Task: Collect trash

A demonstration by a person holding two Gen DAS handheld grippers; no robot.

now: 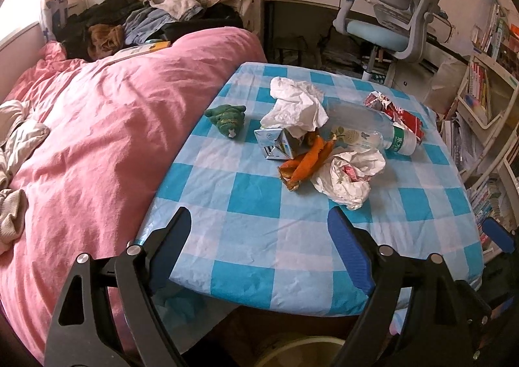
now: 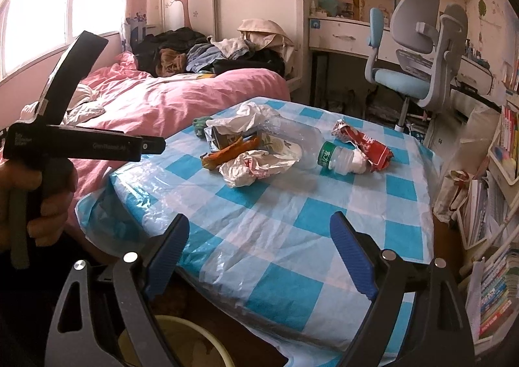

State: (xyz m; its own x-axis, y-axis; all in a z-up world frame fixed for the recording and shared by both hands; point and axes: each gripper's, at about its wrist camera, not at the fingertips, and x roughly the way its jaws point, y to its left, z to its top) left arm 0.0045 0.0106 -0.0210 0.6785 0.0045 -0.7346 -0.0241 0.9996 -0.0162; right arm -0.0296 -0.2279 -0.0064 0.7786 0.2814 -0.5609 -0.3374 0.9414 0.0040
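Bedding of pink quilted cloth [image 1: 107, 127] lies beside the table [image 1: 259, 253] with its blue-and-white chequered plastic cover, on which the trash sits clustered toward the far half: clear plastic bottle with green label [image 2: 305, 149] on its side, crumpled white tissue [image 1: 296, 104] over a small flattened carton [image 1: 279, 144], white crumpled plastic bag [image 2: 256, 167], red crushed wrapper [image 2: 366, 146] touching the bottle's cap end, orange peel strip [image 1: 306, 161], and a green knitted toy [image 1: 227, 118] set apart near the bed side. Left tongs [image 1: 259, 256] and right tongs [image 2: 259, 253] both stand wide apart over the near table edge, gripping nothing and well clear of the trash. Pale round bin rim [image 2: 181, 334] shows below the table edge.
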